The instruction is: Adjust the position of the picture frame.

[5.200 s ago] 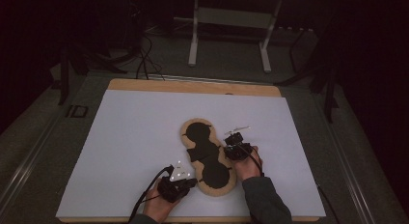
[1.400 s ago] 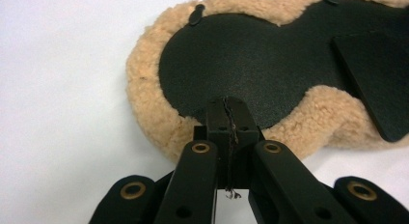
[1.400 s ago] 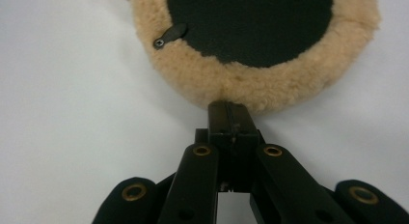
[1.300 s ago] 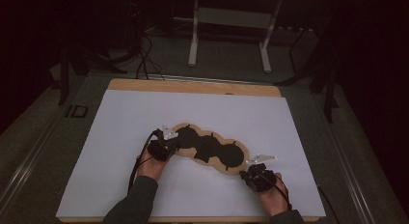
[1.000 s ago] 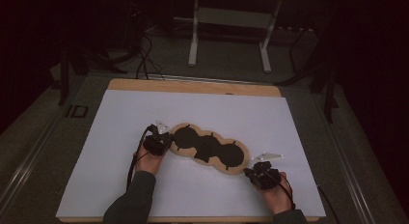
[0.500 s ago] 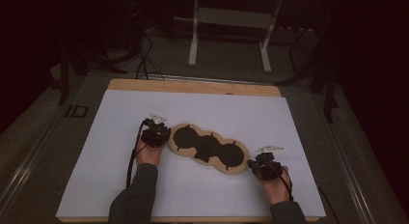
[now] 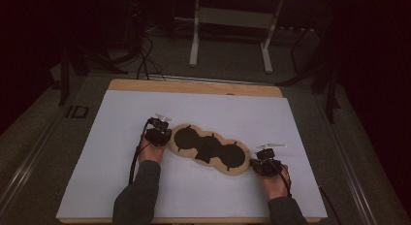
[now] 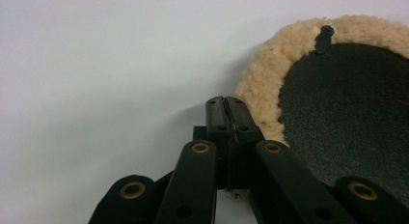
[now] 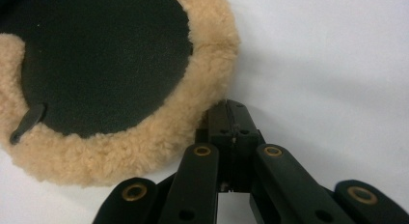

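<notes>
Tan fleece-rimmed, black-faced three-lobed pad (image 7: 209, 149): soft, light, floppy. Best pinched at fleece ends. Left tongs (image 8: 226, 110), right tongs (image 9: 231, 115) pressed together, empty.

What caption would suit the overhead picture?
Two shut hand-held grippers, left and right, sit at opposite ends of a fleece-edged black mat on a white table.

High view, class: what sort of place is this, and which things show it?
Probably a lab or studio set up for recording, not a home. A white sheet covers the wooden table, a white metal stand frame and loose black cables sit on grey carpet behind it, and the surroundings are dark.
</notes>
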The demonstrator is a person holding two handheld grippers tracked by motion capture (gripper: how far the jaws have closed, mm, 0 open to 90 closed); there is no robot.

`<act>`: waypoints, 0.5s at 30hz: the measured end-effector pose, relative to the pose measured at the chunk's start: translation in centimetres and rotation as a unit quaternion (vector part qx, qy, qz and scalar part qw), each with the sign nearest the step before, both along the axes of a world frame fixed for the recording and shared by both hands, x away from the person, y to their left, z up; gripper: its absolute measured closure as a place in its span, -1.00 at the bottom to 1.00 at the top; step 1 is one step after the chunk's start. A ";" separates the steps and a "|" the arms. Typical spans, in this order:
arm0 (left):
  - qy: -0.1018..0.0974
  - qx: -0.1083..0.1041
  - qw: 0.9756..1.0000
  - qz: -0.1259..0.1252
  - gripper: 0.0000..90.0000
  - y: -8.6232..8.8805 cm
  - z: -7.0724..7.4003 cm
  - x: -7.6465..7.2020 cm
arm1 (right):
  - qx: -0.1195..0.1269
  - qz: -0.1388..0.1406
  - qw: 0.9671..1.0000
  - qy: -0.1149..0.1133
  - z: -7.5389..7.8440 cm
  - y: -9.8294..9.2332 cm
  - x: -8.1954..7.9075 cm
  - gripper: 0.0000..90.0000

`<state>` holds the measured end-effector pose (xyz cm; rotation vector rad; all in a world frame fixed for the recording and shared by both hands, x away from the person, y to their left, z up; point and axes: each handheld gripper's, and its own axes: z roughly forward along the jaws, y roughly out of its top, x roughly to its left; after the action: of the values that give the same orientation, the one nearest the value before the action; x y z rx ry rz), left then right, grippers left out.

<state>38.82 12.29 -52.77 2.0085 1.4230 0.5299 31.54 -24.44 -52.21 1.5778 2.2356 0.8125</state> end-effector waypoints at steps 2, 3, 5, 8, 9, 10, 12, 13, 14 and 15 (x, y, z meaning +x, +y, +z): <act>-0.001 -0.005 1.000 0.000 1.00 0.2 -0.1 -0.4 | 0.000 -0.003 1.000 0.000 0.0 0.1 0.1 1.00; 0.000 -0.009 1.000 -0.001 1.00 0.4 -0.1 -0.5 | -0.002 -0.002 1.000 0.000 0.0 0.1 0.1 1.00; 0.002 -0.008 1.000 -0.001 1.00 0.5 -0.1 -0.6 | -0.004 0.000 1.000 0.001 0.0 0.1 0.3 1.00; 0.001 -0.010 1.000 0.002 1.00 0.7 -0.1 -1.0 | 0.000 0.001 1.000 0.000 0.0 0.1 0.6 1.00; 0.001 -0.012 1.000 0.001 1.00 0.7 -0.2 -1.1 | -0.001 0.002 1.000 0.001 0.0 0.1 0.7 1.00; 0.002 -0.012 1.000 0.003 1.00 0.8 -0.1 -1.2 | -0.004 0.004 1.000 0.000 0.0 0.2 0.8 1.00; 0.001 -0.010 1.000 0.008 1.00 0.8 -0.2 -1.5 | -0.006 0.006 1.000 0.001 0.1 0.2 0.9 1.00; 0.001 -0.012 1.000 0.008 1.00 0.9 -0.2 -1.7 | -0.005 0.005 1.000 0.002 0.1 0.2 1.0 1.00; 0.002 -0.012 1.000 0.008 1.00 1.0 -0.2 -1.9 | -0.005 0.008 1.000 0.000 0.0 0.2 1.1 1.00; 0.003 -0.012 1.000 0.005 1.00 1.1 -0.2 -2.0 | -0.006 0.008 1.000 0.000 0.0 0.2 1.2 1.00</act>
<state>36.78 13.35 -52.93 1.9870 1.4368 0.5107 32.77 -24.22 -52.17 1.5573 2.2518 0.8016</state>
